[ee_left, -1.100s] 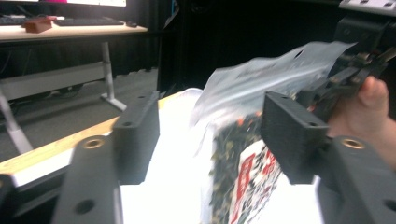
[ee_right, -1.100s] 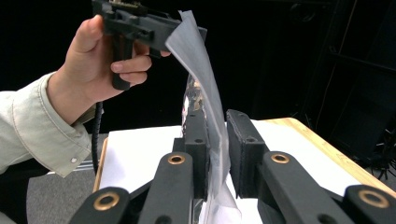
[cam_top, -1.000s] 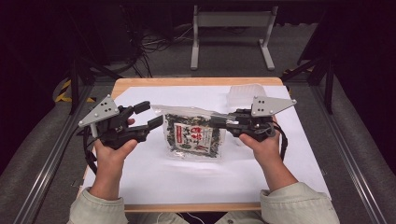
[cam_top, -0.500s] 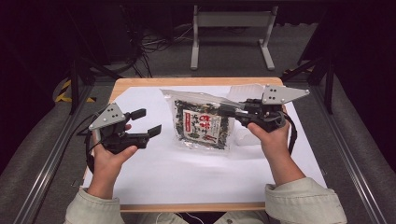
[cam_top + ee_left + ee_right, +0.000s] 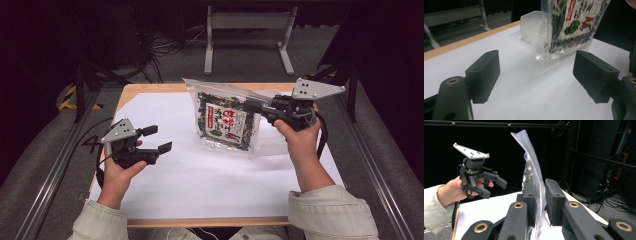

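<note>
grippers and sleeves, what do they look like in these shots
Both are black, two-jawed tools: the left gripper and right gripper each carry a grey three-cornered plate on top, brass-coloured pivot rings and a trailing black cable. Blocky rectangular jaw pads. The person's sleeves are pale beige.

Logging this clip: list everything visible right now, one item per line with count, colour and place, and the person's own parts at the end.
Snack bag: one, clear plastic with dark contents and a red-and-white label, lifted at the table's far right, pinched at its edge by the right claw.
Plastic tray: one, clear, on the white sheet behind the bag.
White sheet: one, covering most of the tabletop.
Table: one, light wood edge showing around the sheet.
Metal stand: one, grey, on the floor beyond the table.
Cables: several, dark, on the floor at the far left.
Left claw: one, black with a grey plate, open, above the sheet's left side.
Right claw: one, black with a grey plate, shut on the bag.
Sleeves: two, pale green, at the near edge.
</note>
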Available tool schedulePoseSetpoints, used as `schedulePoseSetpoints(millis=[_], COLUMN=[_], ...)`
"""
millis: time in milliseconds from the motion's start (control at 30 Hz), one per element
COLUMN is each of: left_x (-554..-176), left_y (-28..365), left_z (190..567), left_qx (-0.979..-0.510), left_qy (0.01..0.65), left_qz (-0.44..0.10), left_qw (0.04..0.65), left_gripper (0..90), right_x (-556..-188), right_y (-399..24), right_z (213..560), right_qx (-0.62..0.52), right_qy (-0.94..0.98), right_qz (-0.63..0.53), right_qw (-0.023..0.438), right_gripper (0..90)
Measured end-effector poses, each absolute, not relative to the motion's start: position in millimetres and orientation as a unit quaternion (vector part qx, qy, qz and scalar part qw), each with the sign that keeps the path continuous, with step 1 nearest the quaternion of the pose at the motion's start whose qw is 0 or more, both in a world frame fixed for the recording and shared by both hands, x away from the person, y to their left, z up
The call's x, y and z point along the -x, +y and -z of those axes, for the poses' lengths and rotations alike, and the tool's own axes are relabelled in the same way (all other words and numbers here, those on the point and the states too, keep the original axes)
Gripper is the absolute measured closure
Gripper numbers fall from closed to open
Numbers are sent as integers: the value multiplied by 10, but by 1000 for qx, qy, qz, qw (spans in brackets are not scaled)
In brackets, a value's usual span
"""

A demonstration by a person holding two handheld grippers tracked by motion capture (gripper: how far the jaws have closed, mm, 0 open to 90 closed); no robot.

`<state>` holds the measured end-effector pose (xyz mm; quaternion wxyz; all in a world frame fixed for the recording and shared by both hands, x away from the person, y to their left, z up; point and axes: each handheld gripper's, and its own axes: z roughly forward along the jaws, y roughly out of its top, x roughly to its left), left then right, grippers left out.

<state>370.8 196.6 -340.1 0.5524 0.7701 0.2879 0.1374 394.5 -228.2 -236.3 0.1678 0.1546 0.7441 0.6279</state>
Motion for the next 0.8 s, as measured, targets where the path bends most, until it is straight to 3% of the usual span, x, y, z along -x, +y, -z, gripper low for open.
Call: schedulePoseSetpoints(millis=[800], left_x=[-3775], left_y=[2012], left_z=[3810], left_qx=[-790], left_qy=[303], left_qz=[-133], left_qw=[516], left_gripper=[219], right_x=[-4184], right_y=[-2696], right_z=[2128], right_qx=[-201], right_qy=[721], right_qz=[-624], right_qw=[226], right_gripper=[783])
